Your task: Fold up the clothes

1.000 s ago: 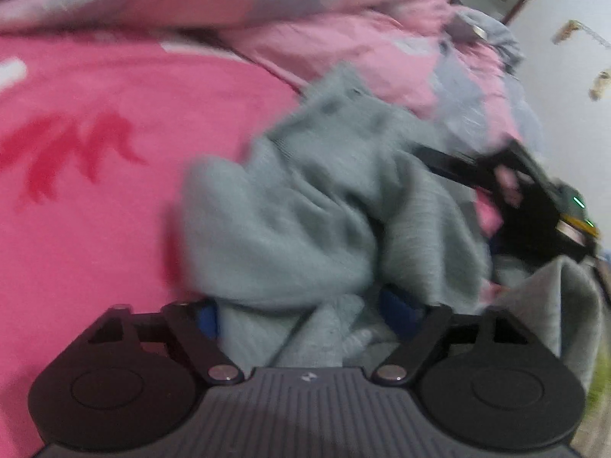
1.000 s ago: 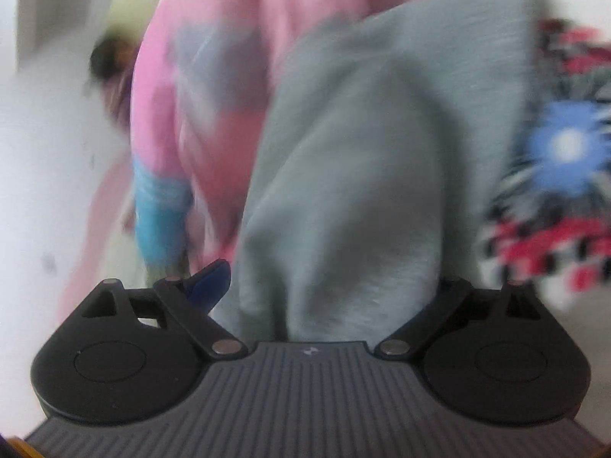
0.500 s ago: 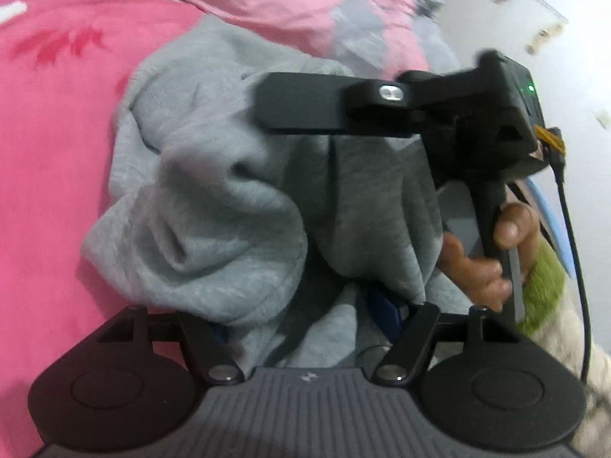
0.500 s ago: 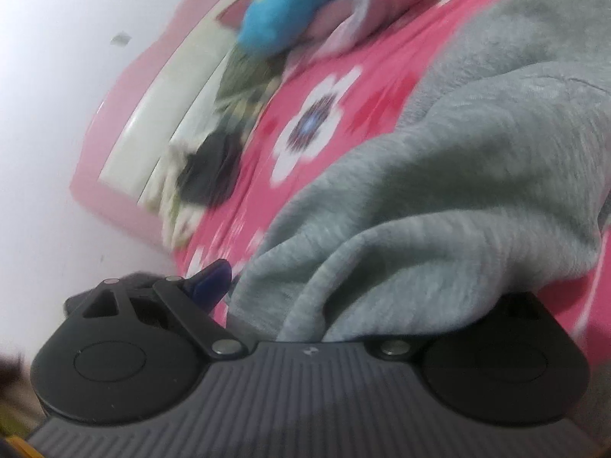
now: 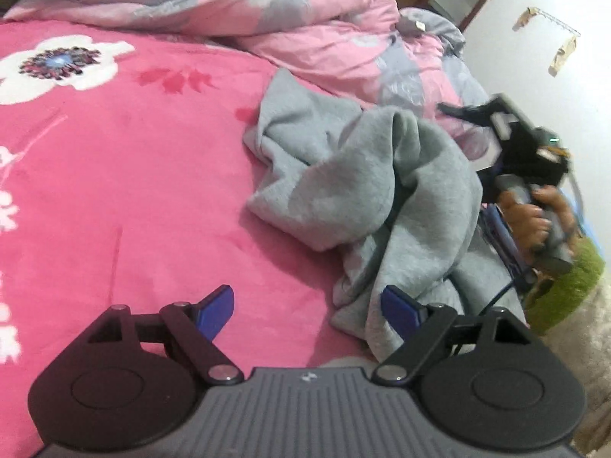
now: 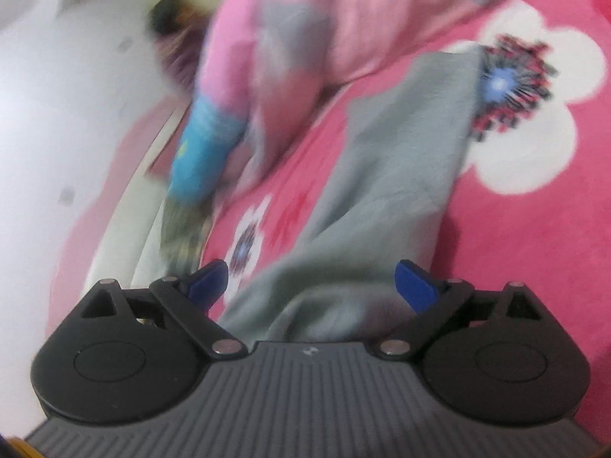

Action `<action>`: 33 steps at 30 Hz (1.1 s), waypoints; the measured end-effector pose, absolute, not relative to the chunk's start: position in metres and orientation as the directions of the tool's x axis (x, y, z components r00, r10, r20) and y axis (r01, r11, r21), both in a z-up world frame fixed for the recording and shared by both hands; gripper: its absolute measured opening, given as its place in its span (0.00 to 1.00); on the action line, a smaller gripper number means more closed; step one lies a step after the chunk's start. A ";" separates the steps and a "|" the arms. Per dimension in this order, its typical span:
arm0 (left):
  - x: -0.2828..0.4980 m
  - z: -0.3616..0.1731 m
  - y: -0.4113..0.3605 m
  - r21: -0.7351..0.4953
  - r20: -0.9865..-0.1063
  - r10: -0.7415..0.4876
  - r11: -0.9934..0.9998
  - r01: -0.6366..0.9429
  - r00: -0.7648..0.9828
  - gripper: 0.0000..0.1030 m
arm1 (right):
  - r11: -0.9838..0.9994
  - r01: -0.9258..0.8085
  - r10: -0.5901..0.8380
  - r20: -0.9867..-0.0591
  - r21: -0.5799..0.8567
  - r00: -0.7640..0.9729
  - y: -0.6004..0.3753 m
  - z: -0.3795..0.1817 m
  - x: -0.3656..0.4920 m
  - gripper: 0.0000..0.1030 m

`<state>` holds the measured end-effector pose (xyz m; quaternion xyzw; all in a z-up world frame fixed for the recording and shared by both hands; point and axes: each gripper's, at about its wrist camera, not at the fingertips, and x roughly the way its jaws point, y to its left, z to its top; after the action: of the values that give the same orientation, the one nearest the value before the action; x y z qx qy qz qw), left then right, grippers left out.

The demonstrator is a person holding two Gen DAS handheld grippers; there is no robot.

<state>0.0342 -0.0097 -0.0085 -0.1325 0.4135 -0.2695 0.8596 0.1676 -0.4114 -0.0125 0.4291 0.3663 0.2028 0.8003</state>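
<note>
Sweatshirt (image 5: 366,187) crumpled, beside opening left claw (image 5: 307,307)

**Legible Markings**

I find no readable text, number, label or brand name in either of my wrist views. The only sign is a small pale emblem moulded on the ribbed grey housing (image 5: 305,412) of my left gripper, at the centre of its front edge; it is too small to make out. The same emblem sits at the same place on the ribbed grey body (image 6: 305,400) of my right gripper, equally unreadable. The right view is blurred throughout.
</note>
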 end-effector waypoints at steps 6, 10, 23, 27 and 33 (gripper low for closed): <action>0.027 0.001 0.002 -0.442 -0.608 -0.534 0.842 0.308 0.587 0.74 | 0.506 0.034 0.647 -0.405 0.862 0.646 -0.381 -0.033 0.192 0.06; 0.027 0.002 0.036 -0.469 -0.585 -0.501 0.851 0.237 0.638 0.66 | 0.580 -0.230 0.662 -0.288 0.782 0.692 -0.350 0.029 0.161 0.02; 0.018 0.004 0.090 -0.512 -0.534 -0.457 0.844 0.158 0.711 0.65 | 0.713 -0.519 0.697 -0.398 0.471 0.596 -0.238 0.068 0.096 0.62; 0.034 0.007 0.060 -0.480 -0.511 -0.502 0.840 0.253 0.698 0.65 | 0.763 -0.141 0.491 -0.423 0.631 0.762 -0.339 0.046 0.113 0.83; 0.084 0.017 -0.028 -0.382 -0.502 -0.557 0.829 0.408 0.662 0.56 | 0.523 0.160 0.490 -0.449 0.837 0.748 -0.412 -0.027 0.153 0.87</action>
<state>0.0841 -0.0278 0.0169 -0.1191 0.3130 -0.2668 0.9037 0.1526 -0.4117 -0.0265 0.4773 0.3401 0.1026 0.8038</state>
